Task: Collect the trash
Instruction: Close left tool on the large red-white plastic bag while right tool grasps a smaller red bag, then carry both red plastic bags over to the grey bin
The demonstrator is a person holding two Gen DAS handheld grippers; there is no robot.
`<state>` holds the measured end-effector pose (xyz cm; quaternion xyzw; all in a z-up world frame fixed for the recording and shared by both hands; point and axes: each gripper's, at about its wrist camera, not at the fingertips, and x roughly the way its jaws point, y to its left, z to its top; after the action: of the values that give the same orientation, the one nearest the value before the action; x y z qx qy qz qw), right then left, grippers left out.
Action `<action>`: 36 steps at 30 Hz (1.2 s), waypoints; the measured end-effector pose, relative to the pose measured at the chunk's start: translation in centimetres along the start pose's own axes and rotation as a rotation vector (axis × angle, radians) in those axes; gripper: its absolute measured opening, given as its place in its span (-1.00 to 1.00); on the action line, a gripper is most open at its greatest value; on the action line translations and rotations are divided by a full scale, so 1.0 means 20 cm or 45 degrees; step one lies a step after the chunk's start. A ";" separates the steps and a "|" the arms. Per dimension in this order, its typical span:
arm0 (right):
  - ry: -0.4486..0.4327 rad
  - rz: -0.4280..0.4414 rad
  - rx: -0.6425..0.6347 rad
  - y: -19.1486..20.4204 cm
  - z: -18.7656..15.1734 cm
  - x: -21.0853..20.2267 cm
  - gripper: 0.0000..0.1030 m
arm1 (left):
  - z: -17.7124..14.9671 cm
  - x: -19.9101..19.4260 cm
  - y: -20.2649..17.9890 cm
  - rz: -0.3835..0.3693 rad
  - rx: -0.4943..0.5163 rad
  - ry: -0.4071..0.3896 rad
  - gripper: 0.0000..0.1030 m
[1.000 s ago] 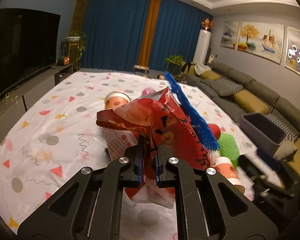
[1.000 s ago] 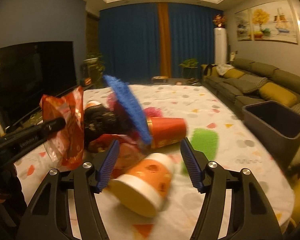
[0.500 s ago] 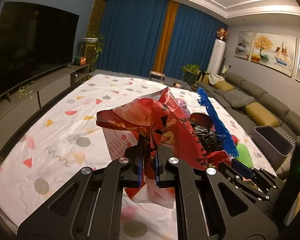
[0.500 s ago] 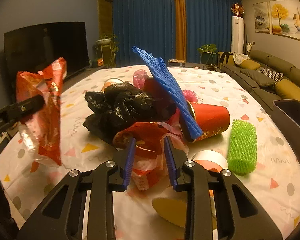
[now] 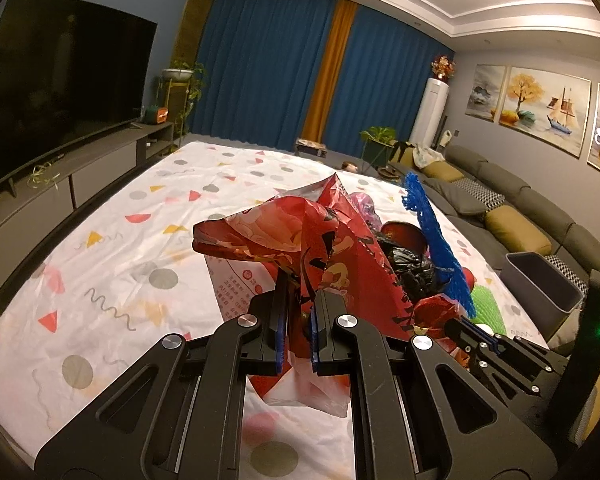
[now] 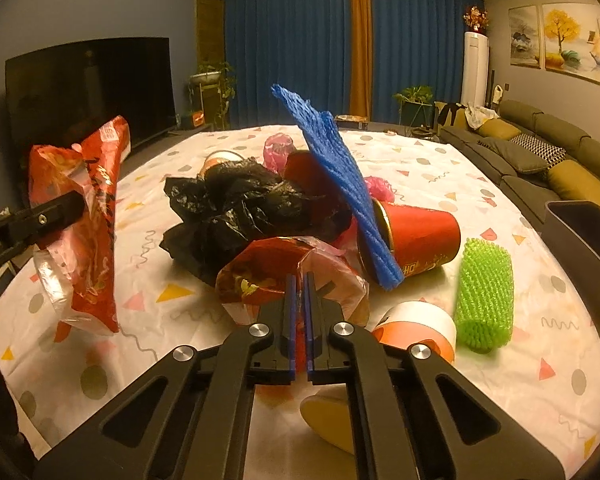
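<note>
- L gripper (image 5: 296, 312) is clamping a crumpled red snack wrapper (image 5: 300, 240), jaws nearly together w/ only the foil between them; wrapper is hanging clear above the tablecloth (image 5: 112, 264), its clear lower end drooping below the fingers.
- R gripper (image 6: 299, 300) is pinching a 2nd crumpled red wrapper (image 6: 276, 268) w/ clear plastic edges, jaws almost touching; can't tell if this one is lifted or resting on the cloth.
- Just beside the R gripper, on its right, an orange-and-white paper cup (image 6: 416, 328) is lying on its side, mouth twd the camera.
- Right of that cup, a green foam fruit net (image 6: 486, 296) is lying on the cloth, apart from the rest of the pile.
- Behind the R wrapper, a black plastic bag (image 6: 240, 212) is sitting bunched up in the middle of the pile.
- Right of the bag, a red paper cup (image 6: 420, 236) is lying on its side; a blue foam net (image 6: 340, 172) is leaning tilted across its mouth, top end sticking up.
- Further back, a pink crumpled bag (image 6: 278, 150) and another cup (image 6: 220, 158) are peeking over the black bag.
- At the R edge, a grey bin (image 6: 584, 232) is standing beside the table, next to the sofa (image 6: 540, 148).
- Far bkgd: a TV (image 6: 88, 92) is standing on the left, blue curtains (image 6: 292, 44) are covering the back wall.
</note>
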<state>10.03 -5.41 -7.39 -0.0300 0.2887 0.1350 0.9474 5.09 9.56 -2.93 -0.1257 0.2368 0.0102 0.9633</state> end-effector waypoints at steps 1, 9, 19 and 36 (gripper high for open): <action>-0.014 0.009 0.001 0.00 0.00 -0.02 -0.93 | 0.00 0.00 0.00 0.000 0.000 -0.001 -0.84; -0.138 0.081 0.012 0.01 0.06 -0.18 -0.93 | 0.01 -0.01 -0.02 0.000 0.020 -0.026 -0.84; -0.318 0.097 0.108 -0.13 0.15 -0.43 -0.93 | 0.02 -0.06 -0.07 0.003 0.054 -0.059 -0.84; -0.439 -0.063 0.227 -0.46 0.10 -0.65 -0.93 | 0.04 -0.08 -0.41 -0.132 0.197 -0.096 -0.84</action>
<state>3.24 -17.07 1.42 0.0707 0.1321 0.0887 0.9847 4.73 1.98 0.48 -0.0626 0.1938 -0.0532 0.9776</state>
